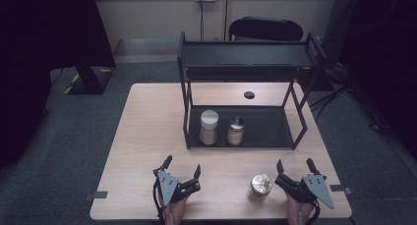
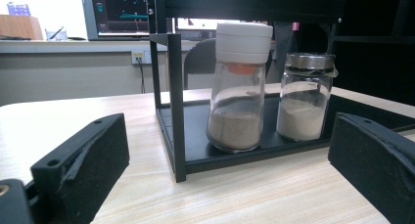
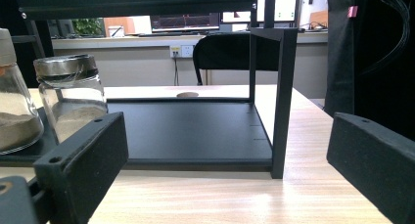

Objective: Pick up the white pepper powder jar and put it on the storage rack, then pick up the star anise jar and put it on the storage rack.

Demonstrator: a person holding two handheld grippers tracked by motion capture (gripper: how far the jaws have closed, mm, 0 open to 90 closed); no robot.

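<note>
- The left hand-held gripper (image 1: 182,170) rests low over the near edge of the surface (image 1: 147,136), its jaws spread wide with nothing between them.
- The right hand-held gripper (image 1: 295,167) sits at the near right of the surface, its jaws also spread apart and holding nothing.
- A jar with a shiny metal lid (image 1: 260,185) stands upright on the surface just to the left of the right hand-held gripper, near it but not touching, and between the two grippers.
- A black two-tier rack (image 1: 246,58) stands at the middle of the surface, farther from the person than both grippers.
- On the rack's lower shelf, toward its left end, a white-capped jar (image 1: 209,127) and a metal-lidded jar (image 1: 236,130) stand upright side by side, close but apart.
- In the left gripper view the white-capped jar (image 2: 239,87) holds brownish powder in its lower part, and the metal-lidded jar (image 2: 306,97) to its right holds paler powder.
- In the right gripper view the metal-lidded jar (image 3: 72,94) shows at the left, and the right half of the lower shelf (image 3: 195,126) lies bare.
- A small dark round hole (image 1: 249,95) sits in the surface behind the rack.
</note>
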